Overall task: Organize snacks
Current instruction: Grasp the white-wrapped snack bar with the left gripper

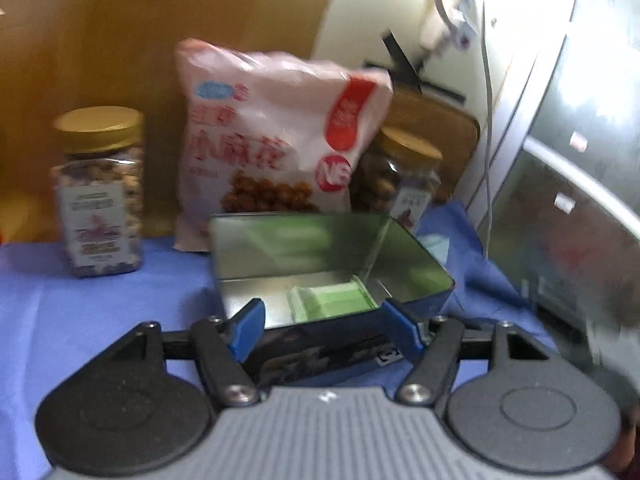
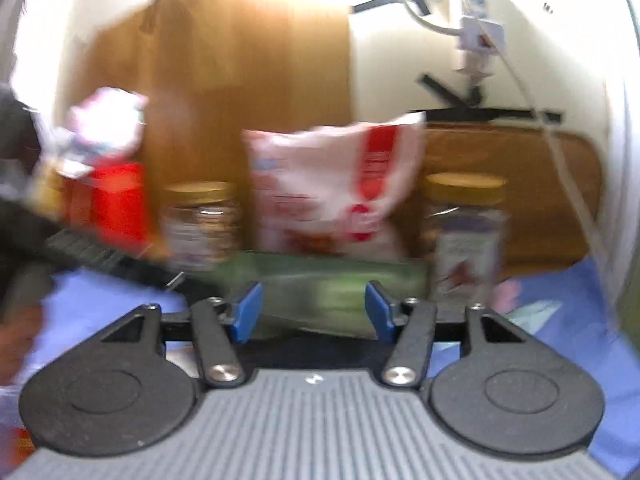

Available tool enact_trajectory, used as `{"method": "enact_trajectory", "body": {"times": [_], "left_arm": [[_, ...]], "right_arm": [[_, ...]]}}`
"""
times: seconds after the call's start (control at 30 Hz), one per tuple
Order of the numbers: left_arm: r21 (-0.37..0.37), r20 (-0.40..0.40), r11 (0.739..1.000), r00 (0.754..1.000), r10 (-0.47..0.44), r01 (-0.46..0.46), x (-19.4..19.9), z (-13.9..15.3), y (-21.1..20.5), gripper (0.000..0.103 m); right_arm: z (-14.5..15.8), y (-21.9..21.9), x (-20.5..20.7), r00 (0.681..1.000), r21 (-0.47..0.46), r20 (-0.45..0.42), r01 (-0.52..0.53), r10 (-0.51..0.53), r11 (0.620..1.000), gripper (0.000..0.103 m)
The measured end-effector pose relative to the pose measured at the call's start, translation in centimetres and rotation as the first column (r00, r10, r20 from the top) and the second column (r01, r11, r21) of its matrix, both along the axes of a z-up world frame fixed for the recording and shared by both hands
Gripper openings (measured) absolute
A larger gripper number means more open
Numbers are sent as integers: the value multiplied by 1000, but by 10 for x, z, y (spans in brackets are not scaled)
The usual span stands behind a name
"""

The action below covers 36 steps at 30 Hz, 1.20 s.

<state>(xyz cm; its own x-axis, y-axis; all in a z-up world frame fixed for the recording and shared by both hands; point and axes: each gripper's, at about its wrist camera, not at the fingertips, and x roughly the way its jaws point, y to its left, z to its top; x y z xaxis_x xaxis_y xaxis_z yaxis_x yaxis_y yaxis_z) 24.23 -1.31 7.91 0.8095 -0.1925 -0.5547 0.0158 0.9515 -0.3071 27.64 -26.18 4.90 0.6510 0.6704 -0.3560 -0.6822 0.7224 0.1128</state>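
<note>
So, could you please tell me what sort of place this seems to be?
Probably a home, maybe a kitchen corner: snack jars and a snack bag stand on a blue cloth against a wooden panel, with a wooden board and a steel appliance beside them.

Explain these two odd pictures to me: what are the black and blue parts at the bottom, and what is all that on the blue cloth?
No robot here: a person carries a hand-held gripper in each hand, each with a camera looking forward along its two blue fingers. One picture is from the left gripper, the other from the right gripper. The black levers and grey ribbed body at the bottom are the tool itself.

On the blue cloth lies an open tin with a green packet inside. Behind it stand a pink snack bag and two gold-lidded jars, the left jar and the right jar. The right view, badly blurred, also shows a red box.

Both grippers are open, near the tin, gripping nothing.
</note>
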Motion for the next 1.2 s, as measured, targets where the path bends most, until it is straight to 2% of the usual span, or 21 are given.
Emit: {"method": "enact_trajectory", "body": {"times": [0.07, 0.13, 0.3, 0.33, 0.37, 0.43, 0.5, 0.57, 0.7, 0.83, 0.9, 1.03, 1.13, 1.2], "left_arm": [[3, -19, 1000, 1000, 24, -24, -8, -2, 11, 73], [5, -76, 999, 997, 32, -31, -10, -13, 17, 78], [-3, -238, 1000, 971, 11, -12, -1, -49, 18, 78], [-15, -260, 1000, 966, 7, -11, 0, -55, 17, 69], [-35, -267, 999, 964, -4, -5, -3, -60, 16, 65], [-83, -264, 997, 964, -18, -4, -9, -61, 15, 56], [-68, -235, 998, 972, -8, -8, -23, -52, 10, 53], [-47, -179, 999, 984, 7, -15, -41, -37, 5, 53], [-62, -48, 998, 999, 7, -10, -87, -3, 4, 53], [-60, 15, 997, 999, 45, -44, -140, 10, 6, 55], [-49, 9, 996, 997, 73, -72, -165, 3, 11, 57], [-28, -65, 986, 985, 161, -163, -211, -22, 25, 57], [-44, -117, 975, 971, 210, -216, -225, -42, 36, 57], [-56, -155, 969, 961, 230, -241, -229, -55, 42, 57]], "right_arm": [[-8, 4, -19, 992, 7, -81, -94, 94, 996, 66], [-23, 16, -28, 977, -22, -154, -155, 150, 988, 83], [-56, 52, -32, 956, -150, -263, -171, 127, 974, 84], [-60, 57, -30, 952, -156, -281, -172, 123, 973, 84], [-62, 59, -28, 949, -141, -292, -166, 119, 976, 83], [-61, 61, -24, 931, -97, -330, -199, 157, 975, 58], [-54, 64, -25, 936, -104, -322, -182, 140, 978, 46], [-42, 61, -34, 945, -78, -291, -180, 150, 981, 46], [-11, 52, -75, 978, -41, -113, -183, 177, 982, 46], [6, 46, -110, 971, 20, -55, -233, 234, 972, 46], [5, 54, -123, 956, 21, -59, -286, 287, 958, 46], [-16, 85, -149, 910, -31, -108, -406, 400, 914, 46], [-34, 104, -159, 878, -56, -161, -463, 450, 885, 46], [-42, 115, -161, 869, -84, -182, -479, 459, 874, 48]]}}
